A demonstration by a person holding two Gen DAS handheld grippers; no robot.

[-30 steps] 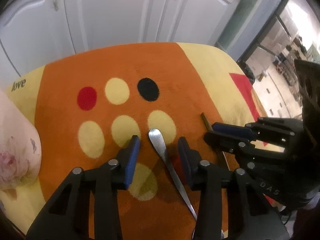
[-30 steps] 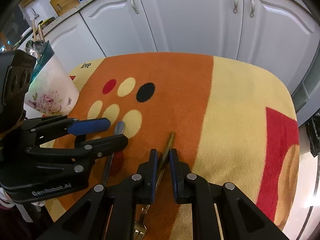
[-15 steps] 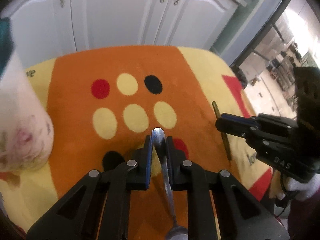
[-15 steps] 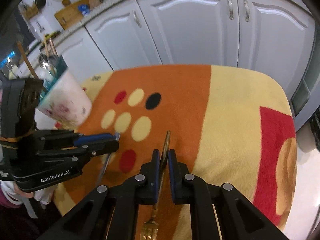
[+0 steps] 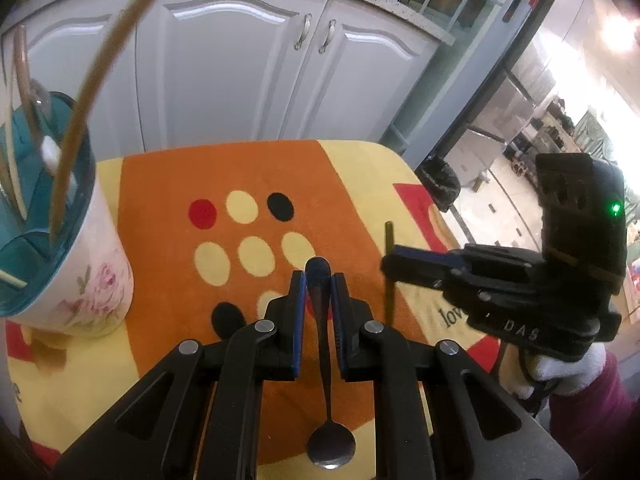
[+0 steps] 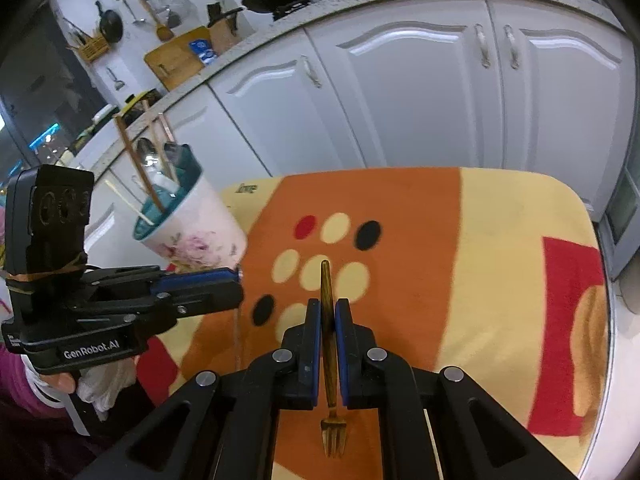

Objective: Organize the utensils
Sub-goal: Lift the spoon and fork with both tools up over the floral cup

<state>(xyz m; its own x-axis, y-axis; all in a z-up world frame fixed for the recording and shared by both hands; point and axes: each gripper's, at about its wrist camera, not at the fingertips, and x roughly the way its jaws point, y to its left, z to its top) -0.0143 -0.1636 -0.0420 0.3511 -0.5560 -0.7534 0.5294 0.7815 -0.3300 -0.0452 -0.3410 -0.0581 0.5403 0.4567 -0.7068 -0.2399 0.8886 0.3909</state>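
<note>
In the left wrist view, the left gripper (image 5: 318,286) is clamping the handle of a slim silver metal spoon (image 5: 325,392), its blue-padded jaws having just been closing on it; the spoon is hanging bowl-down toward six o'clock, above the orange, yellow and red spotted fleece cloth (image 5: 168,216) covering the table. At three o'clock the right gripper (image 5: 390,266) is pinching a thin brass-coloured fork (image 5: 389,264), which is standing nearly upright; a white-gloved hand (image 5: 568,372) is holding that gripper from below. In the right wrist view, the same jaws are sitting pressed together on the fork's handle, tines dangling toward six o'clock. At nine to ten o'clock in the left view, a white floral ceramic cup with a teal inside (image 5: 86,276) is standing on the cloth, already holding chopsticks and other utensils. Farthest away, at twelve o'clock, white panelled cabinet doors (image 5: 224,68) are lining the wall.
</note>
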